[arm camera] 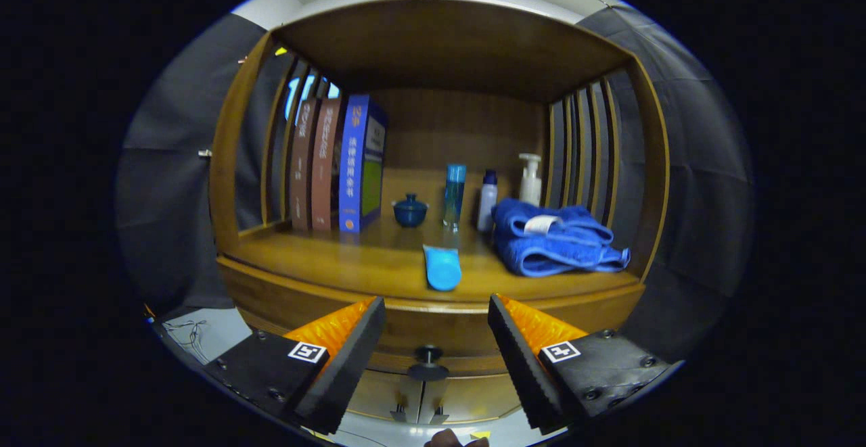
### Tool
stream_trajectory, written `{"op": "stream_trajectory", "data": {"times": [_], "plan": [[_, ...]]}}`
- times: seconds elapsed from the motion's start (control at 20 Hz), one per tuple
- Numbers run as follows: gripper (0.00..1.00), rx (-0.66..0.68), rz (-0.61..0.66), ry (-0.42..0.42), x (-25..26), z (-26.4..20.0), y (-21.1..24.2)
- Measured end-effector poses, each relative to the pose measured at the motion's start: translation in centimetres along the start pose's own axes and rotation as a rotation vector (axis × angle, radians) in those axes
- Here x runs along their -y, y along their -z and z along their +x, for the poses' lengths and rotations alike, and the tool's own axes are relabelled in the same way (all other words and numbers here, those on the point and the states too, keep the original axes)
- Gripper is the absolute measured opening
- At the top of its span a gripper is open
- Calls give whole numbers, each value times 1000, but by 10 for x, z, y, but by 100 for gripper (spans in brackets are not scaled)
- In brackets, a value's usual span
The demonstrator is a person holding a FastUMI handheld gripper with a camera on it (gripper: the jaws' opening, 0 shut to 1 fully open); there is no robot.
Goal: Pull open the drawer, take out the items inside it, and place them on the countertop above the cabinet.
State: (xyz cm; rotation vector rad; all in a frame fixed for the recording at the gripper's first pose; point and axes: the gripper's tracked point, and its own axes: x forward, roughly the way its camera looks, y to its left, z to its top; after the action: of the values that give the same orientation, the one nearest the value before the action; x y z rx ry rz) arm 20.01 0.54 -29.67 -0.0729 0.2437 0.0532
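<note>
Three upright books (335, 163) stand at the left of the wooden cabinet worktop (379, 264). To their right sit a small dark-blue lidded pot (410, 210), a flat light-blue oval item (442, 266), three bottles (488, 193) and folded blue towels (551, 241). The claw (436, 339) is spread, pinching nothing. Between its fingers, the closed wooden drawer's dark round knob (428, 356) sits below the worktop edge.

Books (335, 163) left on countertop (352, 264), towel (551, 244) right, bottles (473, 193) between.
</note>
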Motion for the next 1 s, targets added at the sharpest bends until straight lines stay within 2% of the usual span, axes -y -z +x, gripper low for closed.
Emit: {"op": "stream_trajectory", "data": {"times": [0.25, 0.5, 1.0], "plan": [[99, 63, 39, -41, -7, -31, -75], [99, 130, 76, -74, -11, -85, -142], [99, 201, 76, -97, -15, -196, -223]]}}
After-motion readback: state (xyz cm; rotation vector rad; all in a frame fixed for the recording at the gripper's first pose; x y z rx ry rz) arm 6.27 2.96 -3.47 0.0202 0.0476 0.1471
